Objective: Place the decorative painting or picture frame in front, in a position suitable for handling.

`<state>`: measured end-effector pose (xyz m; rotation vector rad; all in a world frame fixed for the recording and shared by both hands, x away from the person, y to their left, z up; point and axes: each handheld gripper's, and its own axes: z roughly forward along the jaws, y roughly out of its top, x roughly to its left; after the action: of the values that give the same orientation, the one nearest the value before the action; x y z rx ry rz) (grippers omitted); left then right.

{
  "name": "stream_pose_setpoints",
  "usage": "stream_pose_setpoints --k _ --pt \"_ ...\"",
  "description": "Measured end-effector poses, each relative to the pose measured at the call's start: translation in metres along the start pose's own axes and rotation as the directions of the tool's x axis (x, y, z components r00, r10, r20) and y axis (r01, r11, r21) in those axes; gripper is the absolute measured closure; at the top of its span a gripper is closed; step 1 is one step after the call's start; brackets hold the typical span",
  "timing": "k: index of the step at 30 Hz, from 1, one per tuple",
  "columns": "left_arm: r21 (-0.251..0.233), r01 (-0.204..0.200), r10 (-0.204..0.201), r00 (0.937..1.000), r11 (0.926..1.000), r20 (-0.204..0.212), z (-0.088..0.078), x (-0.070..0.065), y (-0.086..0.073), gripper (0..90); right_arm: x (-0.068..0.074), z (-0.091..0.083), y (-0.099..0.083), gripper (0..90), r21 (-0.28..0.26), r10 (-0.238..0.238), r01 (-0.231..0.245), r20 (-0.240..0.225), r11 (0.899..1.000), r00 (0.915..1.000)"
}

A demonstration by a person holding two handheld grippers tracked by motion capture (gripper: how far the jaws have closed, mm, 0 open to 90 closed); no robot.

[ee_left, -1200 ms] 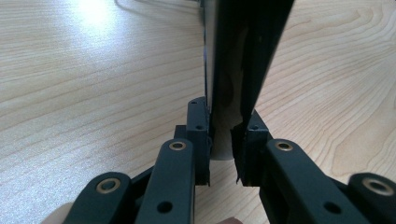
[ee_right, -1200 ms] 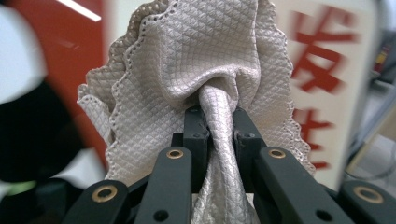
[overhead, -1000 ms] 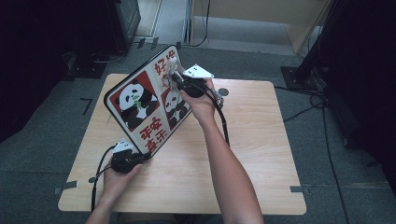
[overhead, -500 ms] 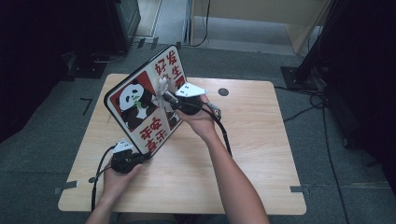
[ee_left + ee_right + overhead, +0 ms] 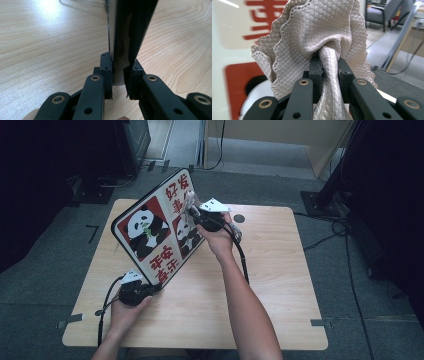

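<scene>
1. Your left gripper (image 5: 150, 289), nearest you at the table's near left. Jaws pressed together on the lower corner of the panda board (image 5: 159, 232); in the left gripper view the board's edge (image 5: 125, 37) sits clamped between the two pads and runs straight away from the camera, standing on edge over the wood. Your left hand (image 5: 125, 312) wraps the body from below; a black cable loops off to the left.

2. Wooden table (image 5: 280, 285), light grain, bare across its right half. A small dark round mark lies near the far edge.

3. Panda board, a white panel with rounded black rim, two red squares with pandas and red characters. It stands tilted, printed face toward you, low corner by your left gripper, high corner toward the table's far side.

4. Your right gripper (image 5: 192, 212), at the board's upper right part. Jaws closed on a bunched beige cloth (image 5: 319, 37), quilted weave with scalloped edge; the cloth (image 5: 190, 201) lies against the printed face beside the red characters. Your right hand (image 5: 217, 235) holds the body, cable trailing along the forearm.

5. Grey floor beyond, with dark stands at both sides.
</scene>
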<state>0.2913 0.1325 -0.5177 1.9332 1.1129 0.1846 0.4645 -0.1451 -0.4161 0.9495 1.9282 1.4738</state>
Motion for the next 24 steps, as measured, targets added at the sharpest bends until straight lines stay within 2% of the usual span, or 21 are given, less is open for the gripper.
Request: stream_pose_setpoints --k 4,6,9,10,11,13,15,16,17,19,21,24 --pt "0.000 0.000 0.000 1.0000 1.0000 0.000 0.000 0.000 0.000 79.6 0.000 0.000 -0.001 78.4 -0.001 0.000 0.000 0.009 1.000 1.0000" --pt "0.000 0.000 0.000 1.0000 1.0000 0.000 0.000 0.000 0.000 79.7 0.003 -0.002 -0.003 77.8 0.004 0.009 -0.009 -0.006 1.000 0.9999" --pt "0.000 0.000 0.000 1.0000 1.0000 0.000 0.000 0.000 0.000 79.7 0.017 -0.008 -0.009 77.0 0.011 -0.010 0.011 -0.086 1.000 0.9962" --pt "0.000 0.000 0.000 1.0000 1.0000 0.000 0.000 0.000 0.000 79.7 0.020 -0.009 -0.010 76.9 0.006 -0.024 0.024 -0.098 1.000 0.9950" --pt "0.000 0.000 0.000 1.0000 1.0000 0.000 0.000 0.000 0.000 79.7 0.027 -0.012 -0.012 76.9 0.005 -0.046 0.047 -0.136 0.999 0.9896" --pt "0.001 -0.001 0.001 1.0000 1.0000 0.000 0.000 0.000 0.000 79.7 0.037 -0.016 -0.015 77.8 0.000 -0.088 0.089 -0.185 0.996 0.9788" --pt "0.001 0.000 0.000 1.0000 1.0000 -0.001 0.000 0.000 0.000 79.7 0.047 -0.020 -0.018 78.8 -0.003 -0.149 0.152 -0.227 0.988 0.9624" --pt "0.001 -0.001 0.001 1.0000 1.0000 -0.001 0.000 0.000 0.000 79.7 0.048 -0.020 -0.018 79.2 -0.003 -0.155 0.158 -0.229 0.987 0.9611" --pt "0.001 -0.001 0.001 1.0000 1.0000 -0.001 0.000 0.000 0.000 79.7 0.047 -0.020 -0.017 79.8 -0.001 -0.160 0.164 -0.223 0.986 0.9616" --pt "0.001 -0.001 0.001 1.0000 1.0000 -0.001 0.000 0.000 0.000 79.7 0.042 -0.018 -0.015 80.1 -0.004 -0.148 0.150 -0.190 0.989 0.9706" --pt "0.001 -0.001 0.001 1.0000 1.0000 -0.001 0.000 0.000 0.000 79.7 0.033 -0.015 -0.013 80.5 0.000 -0.112 0.114 -0.142 0.994 0.9834" --pt "0.001 0.000 0.000 1.0000 1.0000 0.003 0.000 0.000 0.000 79.7 0.019 -0.009 -0.011 80.7 -0.001 -0.063 0.063 -0.102 0.998 0.9928"
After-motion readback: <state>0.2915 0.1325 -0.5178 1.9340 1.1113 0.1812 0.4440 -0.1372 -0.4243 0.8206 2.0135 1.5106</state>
